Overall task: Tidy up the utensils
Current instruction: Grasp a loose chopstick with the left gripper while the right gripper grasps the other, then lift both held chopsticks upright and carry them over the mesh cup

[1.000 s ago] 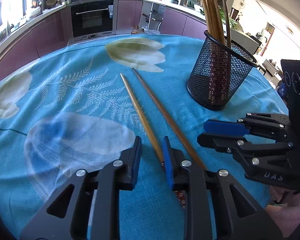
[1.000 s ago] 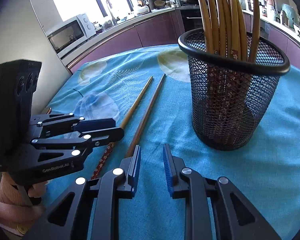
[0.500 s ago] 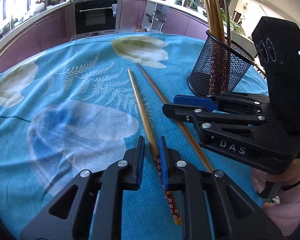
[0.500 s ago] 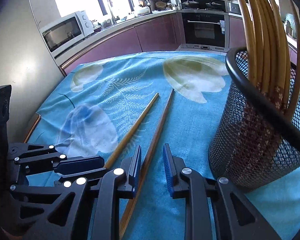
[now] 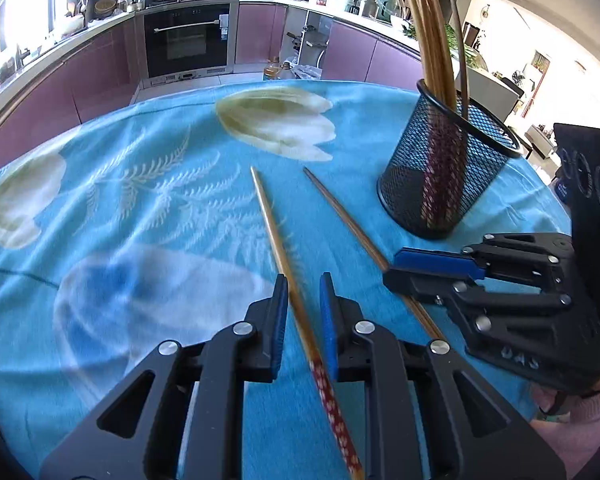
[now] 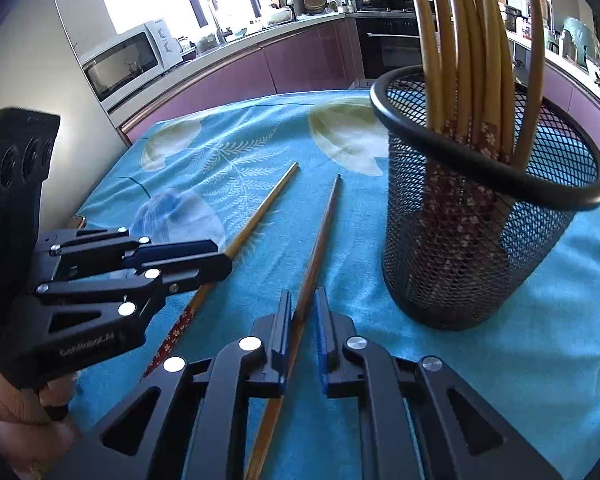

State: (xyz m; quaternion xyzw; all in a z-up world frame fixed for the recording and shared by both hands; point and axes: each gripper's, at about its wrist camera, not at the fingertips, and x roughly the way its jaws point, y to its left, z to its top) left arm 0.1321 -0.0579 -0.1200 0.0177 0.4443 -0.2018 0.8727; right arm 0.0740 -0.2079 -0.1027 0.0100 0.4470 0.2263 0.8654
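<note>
Two wooden chopsticks lie side by side on the blue flowered tablecloth (image 5: 140, 200). The left chopstick (image 5: 270, 224) (image 6: 260, 216), with a red patterned end, runs between the narrow jaws of my left gripper (image 5: 303, 280) (image 6: 224, 260). It rests against the left pad, with a gap on its other side. My right gripper (image 6: 302, 296) (image 5: 392, 270) straddles the right chopstick (image 6: 324, 224) (image 5: 340, 212). Its jaws are closing, and a slit still shows beside the stick. A black mesh holder (image 6: 480, 240) (image 5: 440, 184) with several chopsticks upright in it stands just right of both grippers.
The table's edge curves round behind the holder, with purple kitchen cabinets, an oven (image 5: 188, 40) and a microwave (image 6: 128, 60) beyond. A hand in a pink sleeve (image 5: 580, 412) holds the right gripper. Bare cloth lies to the left of the chopsticks.
Both grippers have settled over the chopsticks. The right jaws, which had nothing between them a second ago, now straddle the right chopstick and have narrowed. The left chopstick now lies deeper between the left jaws.
</note>
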